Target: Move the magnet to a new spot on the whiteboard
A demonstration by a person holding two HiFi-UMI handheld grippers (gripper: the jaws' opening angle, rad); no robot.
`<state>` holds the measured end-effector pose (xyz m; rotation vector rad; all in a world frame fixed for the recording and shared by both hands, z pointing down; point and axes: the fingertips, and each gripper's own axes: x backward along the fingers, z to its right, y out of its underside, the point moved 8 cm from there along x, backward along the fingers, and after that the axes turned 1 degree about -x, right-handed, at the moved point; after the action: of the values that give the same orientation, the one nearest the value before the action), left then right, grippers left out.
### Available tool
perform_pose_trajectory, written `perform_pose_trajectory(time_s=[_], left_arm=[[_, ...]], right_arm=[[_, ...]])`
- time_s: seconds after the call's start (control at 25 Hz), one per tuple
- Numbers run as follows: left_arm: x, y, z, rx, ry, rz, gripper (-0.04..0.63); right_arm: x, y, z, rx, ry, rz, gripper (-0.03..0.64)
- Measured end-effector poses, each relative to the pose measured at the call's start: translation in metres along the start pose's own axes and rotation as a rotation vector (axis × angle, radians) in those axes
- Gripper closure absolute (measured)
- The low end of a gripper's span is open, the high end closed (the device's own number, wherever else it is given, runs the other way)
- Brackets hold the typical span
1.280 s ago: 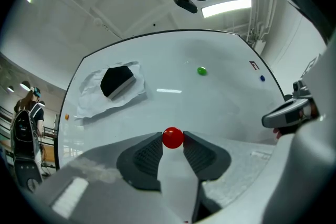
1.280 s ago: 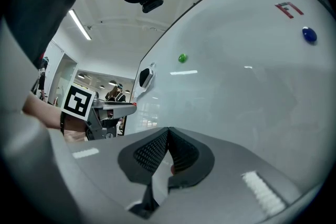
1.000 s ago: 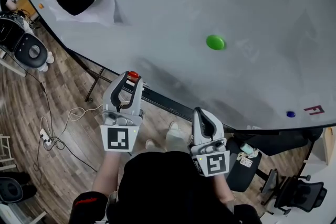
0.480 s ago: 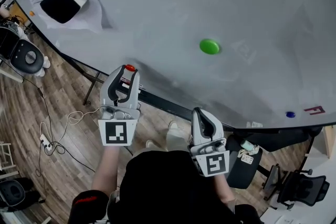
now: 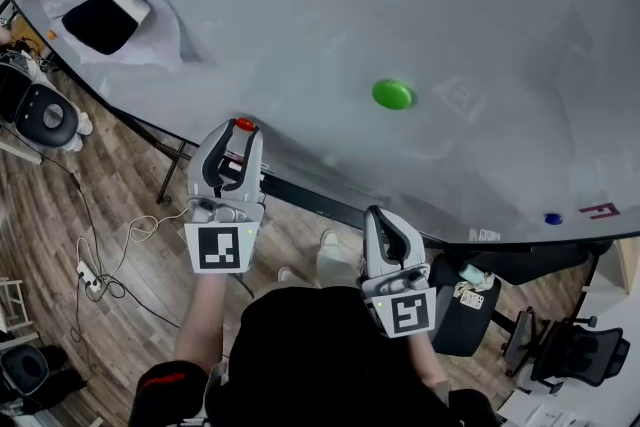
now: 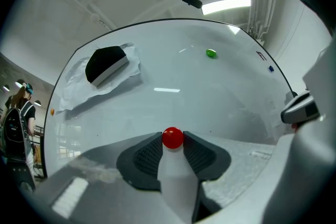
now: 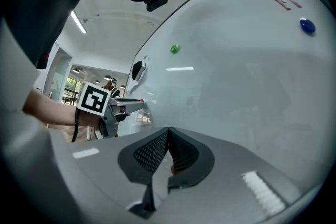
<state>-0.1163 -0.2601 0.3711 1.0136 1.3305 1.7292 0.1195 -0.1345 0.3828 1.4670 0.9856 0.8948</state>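
Note:
A small red magnet (image 6: 172, 137) sits between the dark pads of my left gripper (image 6: 172, 140), which is shut on it. In the head view that gripper (image 5: 240, 129) holds the red magnet (image 5: 243, 124) at the whiteboard's (image 5: 300, 25) lower left edge; I cannot tell whether it touches the board. My right gripper (image 5: 385, 220) hangs lower, in front of the person's body, below the board's edge. Its jaws (image 7: 167, 134) are shut with nothing in them. A green magnet (image 5: 392, 94) sticks near the board's middle.
A black eraser (image 5: 103, 15) lies on crumpled white wrapping at the board's upper left. A blue magnet (image 5: 553, 218) and a red mark (image 5: 600, 211) are at the lower right. Below the board are its dark stand (image 5: 300, 190), cables (image 5: 110, 260) on a wooden floor, and office chairs (image 5: 45, 115).
My left gripper has carried the red magnet a little further up, toward the board's edge. The head view has shifted slightly. The right gripper has stayed where it was.

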Motion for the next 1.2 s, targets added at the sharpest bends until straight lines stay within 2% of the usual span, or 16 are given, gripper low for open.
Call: perform_pose_trajectory(time_s=[0.24, 1.04, 1.2], left_arm=[[-0.0031, 0.003, 0.0003, 0.012, 0.004, -0.009, 0.465], [-0.0084, 0.0049, -0.0001, 0.003, 0.009, 0.0, 0.463], [-0.008, 0.0056, 0.0001, 0.021, -0.002, 0.005, 0.463]], right_arm=[[-0.0012, 0.0041, -0.003, 0.004, -0.008, -0.039, 0.615], [-0.0007, 0.0069, 0.0013, 0.0, 0.003, -0.041, 0.615], [-0.0003, 0.0071, 0.0005, -0.001, -0.002, -0.045, 0.615]])
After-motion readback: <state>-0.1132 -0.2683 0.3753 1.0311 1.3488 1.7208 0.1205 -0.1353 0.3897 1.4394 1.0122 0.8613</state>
